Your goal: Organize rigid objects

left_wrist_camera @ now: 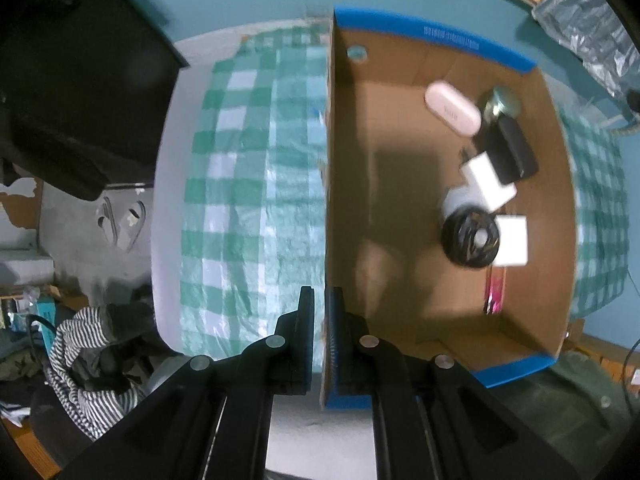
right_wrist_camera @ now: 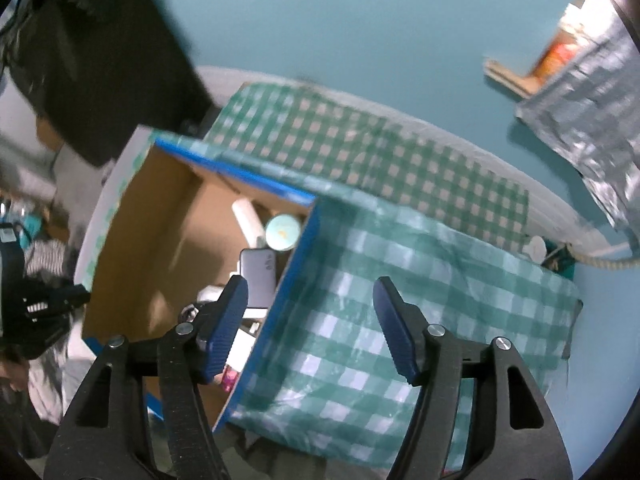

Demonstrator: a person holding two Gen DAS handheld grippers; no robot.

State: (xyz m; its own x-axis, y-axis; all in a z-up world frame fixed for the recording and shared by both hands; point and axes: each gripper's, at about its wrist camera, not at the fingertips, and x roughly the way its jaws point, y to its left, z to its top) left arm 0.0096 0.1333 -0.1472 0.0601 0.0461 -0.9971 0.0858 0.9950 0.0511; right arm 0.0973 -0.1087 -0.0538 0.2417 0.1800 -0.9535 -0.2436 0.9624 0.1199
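An open cardboard box (left_wrist_camera: 440,34) with blue outer faces stands on a green checked cloth (left_wrist_camera: 248,168). Inside lie a pale oval case (left_wrist_camera: 452,109), a black case (left_wrist_camera: 514,152), a white charger block (left_wrist_camera: 490,184), a black tape roll (left_wrist_camera: 472,238), a white square piece (left_wrist_camera: 513,242) and a pink item (left_wrist_camera: 495,290). My left gripper (left_wrist_camera: 321,298) points down, shut on the box's left wall. In the right wrist view my right gripper (right_wrist_camera: 311,282) hangs open and empty above the box's (right_wrist_camera: 132,216) right wall, over a grey device (right_wrist_camera: 260,276) and a round teal lid (right_wrist_camera: 283,232).
A black monitor (left_wrist_camera: 80,80) stands at the table's left. A silver foil bag (left_wrist_camera: 588,28) and a small shelf (right_wrist_camera: 516,76) hang on the teal wall. Striped clothing (left_wrist_camera: 80,364) and clutter lie on the floor. A rope (right_wrist_camera: 608,262) runs behind the table's right end.
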